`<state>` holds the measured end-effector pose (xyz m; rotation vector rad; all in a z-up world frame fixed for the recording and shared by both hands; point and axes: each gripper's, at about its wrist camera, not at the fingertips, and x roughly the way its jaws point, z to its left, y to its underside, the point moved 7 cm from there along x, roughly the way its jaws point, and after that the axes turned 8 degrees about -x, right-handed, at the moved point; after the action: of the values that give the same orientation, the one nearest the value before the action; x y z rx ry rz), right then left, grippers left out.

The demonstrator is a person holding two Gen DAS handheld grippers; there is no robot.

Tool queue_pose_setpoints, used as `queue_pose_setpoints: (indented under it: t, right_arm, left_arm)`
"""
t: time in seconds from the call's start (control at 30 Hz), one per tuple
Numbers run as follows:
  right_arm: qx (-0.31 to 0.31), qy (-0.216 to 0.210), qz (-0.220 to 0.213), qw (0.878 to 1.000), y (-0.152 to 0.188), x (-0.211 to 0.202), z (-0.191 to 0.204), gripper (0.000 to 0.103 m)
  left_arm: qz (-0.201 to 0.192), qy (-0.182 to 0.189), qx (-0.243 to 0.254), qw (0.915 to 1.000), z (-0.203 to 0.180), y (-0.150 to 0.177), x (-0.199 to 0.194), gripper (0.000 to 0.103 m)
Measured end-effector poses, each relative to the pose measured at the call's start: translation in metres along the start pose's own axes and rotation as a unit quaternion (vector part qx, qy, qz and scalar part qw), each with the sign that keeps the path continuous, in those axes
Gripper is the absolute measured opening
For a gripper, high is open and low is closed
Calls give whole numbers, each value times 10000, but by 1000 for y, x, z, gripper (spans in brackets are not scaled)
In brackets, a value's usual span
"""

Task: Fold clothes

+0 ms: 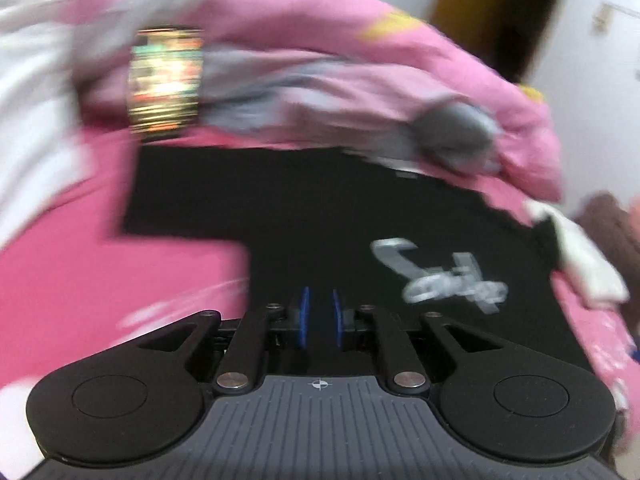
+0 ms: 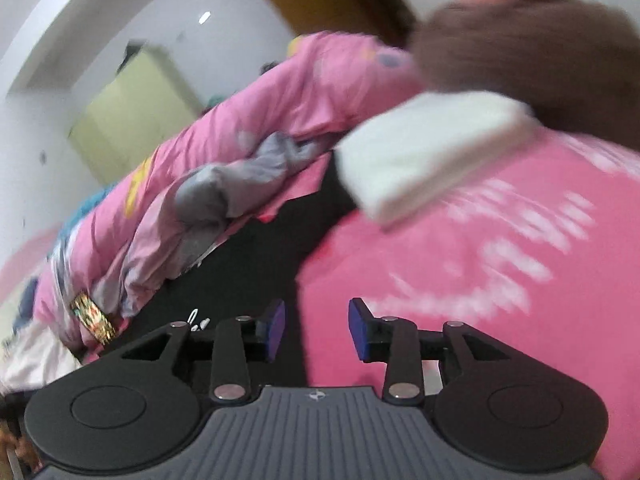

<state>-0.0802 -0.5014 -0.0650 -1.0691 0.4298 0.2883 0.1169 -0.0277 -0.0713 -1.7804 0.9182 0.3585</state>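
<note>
A black T-shirt [image 1: 320, 208] with a white print [image 1: 440, 276] lies spread flat on the pink bed sheet [image 1: 120, 272], one short sleeve [image 1: 180, 192] sticking out to the left. My left gripper [image 1: 319, 316] hovers over the shirt's near part, its blue pads a narrow gap apart with nothing pinched between them. In the right wrist view the same black T-shirt [image 2: 256, 264] runs along the left. My right gripper [image 2: 318, 326] stands open over the shirt's edge, where it meets the pink sheet [image 2: 480, 280], and holds nothing. Both views are blurred.
A bunched pink quilt [image 1: 360, 60] with a grey garment [image 1: 452, 128] on it borders the shirt's far side. A colourful patterned box [image 1: 164, 84] stands by the sleeve. A folded white cloth [image 2: 424, 152] and a brown garment [image 2: 520, 48] lie to the right. A doorway [image 1: 500, 12] is behind.
</note>
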Motion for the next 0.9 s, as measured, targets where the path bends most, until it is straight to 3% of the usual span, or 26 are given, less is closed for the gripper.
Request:
queue_pose_setpoints:
  t: [0.1,0.23,0.33,0.5,0.73,0.83,0.9]
  right_arm:
    - [-373,111,309,9988,-30,59,23,39]
    - [-501,297,551,9968,-69,134,30,42]
    - [-1054,378,683,9914,-94,190,42,42]
    - [-2679,488,917,9578,-113,271,73,43]
    - [-3335,279,1569,9292,-106,330,78,41]
    - [-3453,363,1864,9191,-93,337,73,33]
    - [-3492,421,1794,9188,-89,336,73,11]
  left_arm:
    - [194,318,334,9987,-49,-9,51,14]
    - [212,455,684,9964,-100,-14,119,14]
    - [178,430,912,9947,-124,-9,156,15]
    - [71,269,1006,9945,-125,6,191,15]
    - [63,631,628,9960,-115,2,192,15]
    - [58,659,599,9960,-116,2,194,15]
    - [48,664,600,9960,-117,1,195,15]
